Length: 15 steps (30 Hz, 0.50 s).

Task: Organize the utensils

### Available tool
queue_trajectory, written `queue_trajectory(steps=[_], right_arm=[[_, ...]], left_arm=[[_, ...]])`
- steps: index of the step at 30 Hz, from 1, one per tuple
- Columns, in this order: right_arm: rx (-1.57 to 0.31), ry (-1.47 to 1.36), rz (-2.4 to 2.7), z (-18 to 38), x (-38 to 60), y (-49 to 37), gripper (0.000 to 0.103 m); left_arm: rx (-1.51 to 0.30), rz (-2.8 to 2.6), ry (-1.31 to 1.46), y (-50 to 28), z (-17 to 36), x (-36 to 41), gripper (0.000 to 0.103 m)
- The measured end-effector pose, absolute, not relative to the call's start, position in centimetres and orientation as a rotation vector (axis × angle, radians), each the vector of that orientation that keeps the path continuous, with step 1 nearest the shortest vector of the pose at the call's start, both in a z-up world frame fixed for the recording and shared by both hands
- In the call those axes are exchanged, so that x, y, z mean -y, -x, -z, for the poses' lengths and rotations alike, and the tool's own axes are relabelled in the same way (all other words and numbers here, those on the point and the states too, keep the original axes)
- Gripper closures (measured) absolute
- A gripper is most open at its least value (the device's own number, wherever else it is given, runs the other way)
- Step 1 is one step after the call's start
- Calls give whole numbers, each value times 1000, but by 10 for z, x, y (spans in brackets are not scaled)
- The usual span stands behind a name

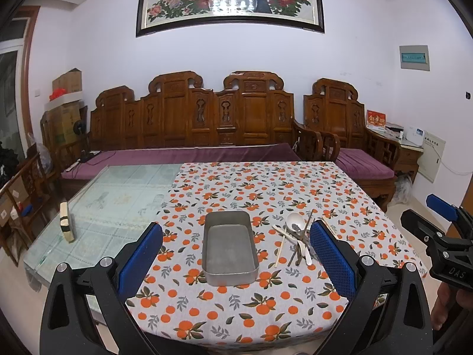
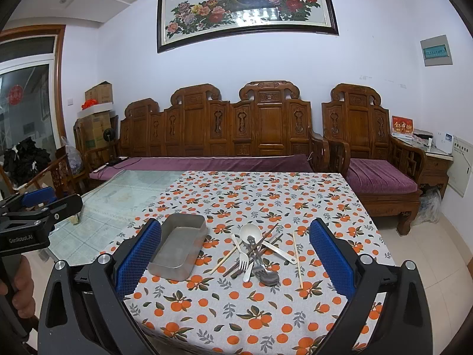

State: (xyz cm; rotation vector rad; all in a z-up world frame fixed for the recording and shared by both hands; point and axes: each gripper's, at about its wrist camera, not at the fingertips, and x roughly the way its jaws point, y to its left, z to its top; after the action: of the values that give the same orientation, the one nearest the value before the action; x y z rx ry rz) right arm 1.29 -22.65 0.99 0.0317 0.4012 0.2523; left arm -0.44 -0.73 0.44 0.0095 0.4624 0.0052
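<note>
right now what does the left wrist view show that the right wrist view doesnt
Only the left wrist view shows the right tool at its right edge, and a cream block standing on the bare glass.

Only the right wrist view shows the left tool at its left edge, and a lone pale chopstick lying apart, right of the pile.

Both show the empty metal tray, the utensil pile beside it, the orange-print tablecloth and each camera's own open tool.

I'm seeing a matt metal tray (image 1: 229, 248), printed cloth tablecloth (image 1: 236, 304), glossy glass tabletop (image 1: 118, 204), white plastic spoon (image 2: 249, 232), wooden chopsticks (image 2: 297, 259)
</note>
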Motion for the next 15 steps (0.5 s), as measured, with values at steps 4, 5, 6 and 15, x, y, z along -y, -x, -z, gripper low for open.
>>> queue_trajectory(steps=[4, 5, 6, 15], right_arm=[[-400, -32, -252, -9, 226, -13, 3], [-400, -33, -252, -9, 226, -13, 3], [-400, -33, -252, -9, 226, -13, 3], [-400, -32, -251, -10, 227, -12, 3]], left_arm=[[-458, -5, -11, 6, -6, 8, 7], [-457, -6, -12, 6, -6, 8, 7], [-457, -6, -12, 6, -6, 8, 7], [-456, -6, -14, 6, -6, 10, 7]])
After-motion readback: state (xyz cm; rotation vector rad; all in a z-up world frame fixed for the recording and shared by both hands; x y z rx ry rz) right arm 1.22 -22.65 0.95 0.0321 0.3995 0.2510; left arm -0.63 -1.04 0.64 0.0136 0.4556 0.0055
